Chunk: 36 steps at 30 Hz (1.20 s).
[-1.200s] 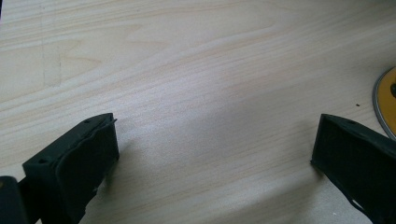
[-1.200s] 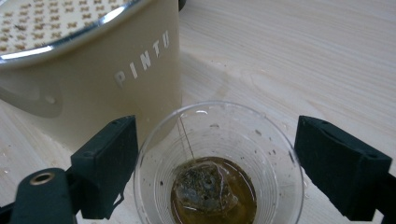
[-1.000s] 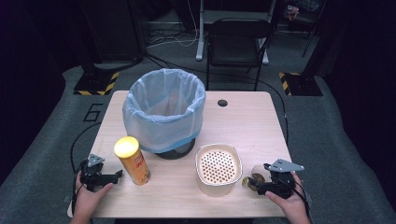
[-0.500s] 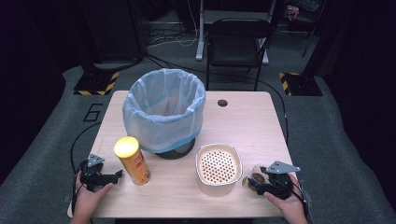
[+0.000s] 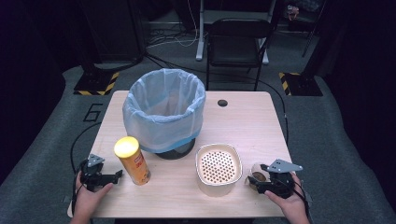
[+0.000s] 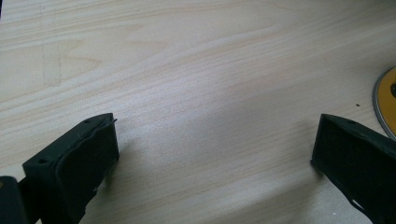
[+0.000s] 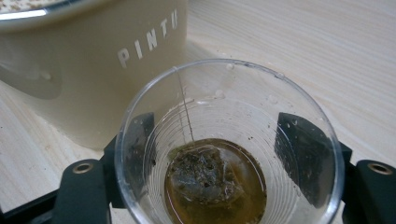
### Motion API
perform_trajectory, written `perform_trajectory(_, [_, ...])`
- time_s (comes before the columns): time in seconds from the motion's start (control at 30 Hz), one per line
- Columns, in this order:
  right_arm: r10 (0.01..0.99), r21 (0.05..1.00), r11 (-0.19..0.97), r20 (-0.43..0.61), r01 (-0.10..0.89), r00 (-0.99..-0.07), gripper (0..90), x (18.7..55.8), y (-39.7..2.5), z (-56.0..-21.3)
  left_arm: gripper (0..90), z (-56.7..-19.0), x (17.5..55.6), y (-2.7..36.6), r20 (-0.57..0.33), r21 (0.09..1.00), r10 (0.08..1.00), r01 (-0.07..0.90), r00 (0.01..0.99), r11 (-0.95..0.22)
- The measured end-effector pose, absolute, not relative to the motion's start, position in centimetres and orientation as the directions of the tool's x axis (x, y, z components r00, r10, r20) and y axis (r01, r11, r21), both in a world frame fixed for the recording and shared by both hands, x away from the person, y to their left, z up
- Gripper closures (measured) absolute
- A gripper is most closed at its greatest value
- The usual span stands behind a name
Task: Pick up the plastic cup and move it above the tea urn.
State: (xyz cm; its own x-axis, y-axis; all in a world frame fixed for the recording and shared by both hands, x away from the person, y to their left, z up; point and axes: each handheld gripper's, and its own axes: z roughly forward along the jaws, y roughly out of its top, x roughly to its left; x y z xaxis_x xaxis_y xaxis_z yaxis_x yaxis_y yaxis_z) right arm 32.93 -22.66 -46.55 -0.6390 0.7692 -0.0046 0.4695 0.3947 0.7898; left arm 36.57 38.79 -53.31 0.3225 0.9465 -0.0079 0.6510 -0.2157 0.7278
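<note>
In the high view the left tongs [image 5: 109, 177] lie low at the lower left of the frame, on the wooden table [image 5: 252, 126], held by a hand [image 5: 86, 198] that comes in from the bottom edge; in the left gripper view the two black jaws stand wide apart, released, with bare wood grain between them and nothing held; at the right edge of that view a curved yellow rim with a silver band, the base of the yellow can [image 6: 387, 105], sits just beside the right jaw, and whether they touch I cannot tell. The right tongs [image 5: 256, 183] sit at the lower right of the high view, held by the other hand [image 5: 292, 205], clenched on a clear plastic cup [image 7: 229, 144]; in the right gripper view the jaws press the cup's wall from either side, seen through the plastic; the cup stands open-mouthed toward the camera, with a wet tea bag [image 7: 205, 175] in a little brown liquid at its bottom, a thin string running up the inner wall, and droplets near the rim. Just beside the cup, toward the upper left of that view, stands a cream container [image 7: 93, 60] lettered "PINTU"; in the high view its top is perforated. Above centre of the high view a bin lined with a pale blue bag [image 5: 163, 109] stands on the table, the yellow can just to its lower left.
</note>
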Motion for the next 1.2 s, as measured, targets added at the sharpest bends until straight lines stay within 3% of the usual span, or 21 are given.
perform_trajectory(0.67, [0.712, 0.797, 0.495, -0.143, 0.346, -0.688, 31.1, 35.8, -22.1, -40.9, 0.2, -53.3, 36.6, 38.8, -0.008, 0.728, 0.947, 0.651, 0.322, -0.216])
perform_trajectory(1.2, [0.666, 0.805, 0.506, -0.136, 0.31, -0.734, 31.9, 41.3, -21.6, -38.7, 0.1, -53.3, 36.6, 38.8, -0.01, 0.731, 0.947, 0.649, 0.321, -0.212])
